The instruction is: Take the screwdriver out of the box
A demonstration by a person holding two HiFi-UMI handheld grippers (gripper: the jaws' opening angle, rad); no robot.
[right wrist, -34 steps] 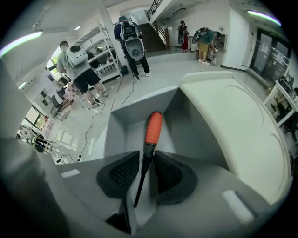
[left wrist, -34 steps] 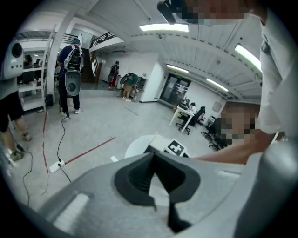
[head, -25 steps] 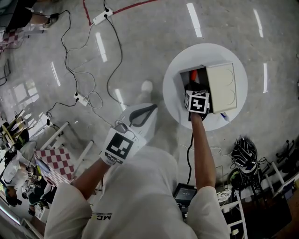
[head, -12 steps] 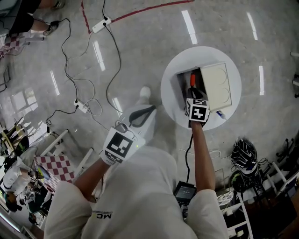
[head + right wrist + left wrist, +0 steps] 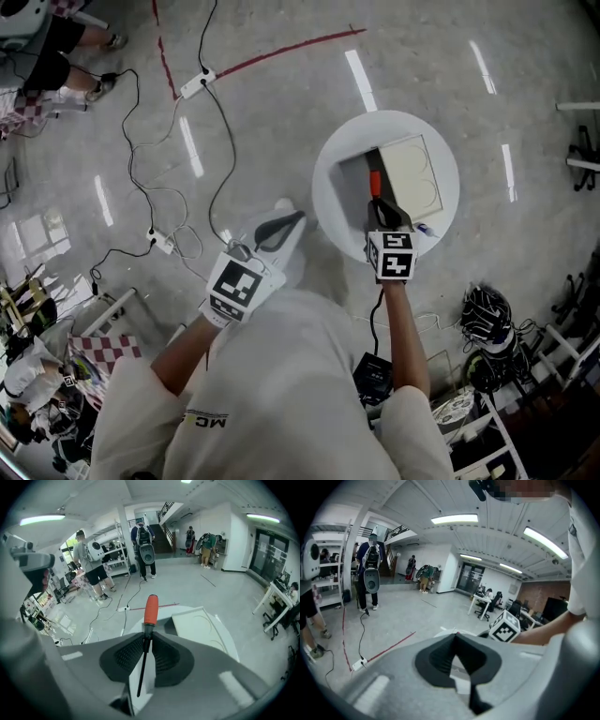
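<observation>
In the head view an open cream box with its lid folded back sits on a round white table. My right gripper is shut on the screwdriver, whose orange handle sticks out ahead of the jaws, above the box. In the right gripper view the thin shaft runs between the ribbed pads and the handle points past the right gripper toward the box. My left gripper hangs left of the table, over the floor. Its pads meet at the tips of the left gripper with nothing between them.
Power strips and cables trail over the grey floor at the upper left, beside a red tape line. A small pen-like item lies at the table's edge. A dark helmet and racks stand at the lower right. People stand far off.
My right gripper has risen and drawn back toward me, lifting the screwdriver up out of the box. The left gripper has also risen a little.
</observation>
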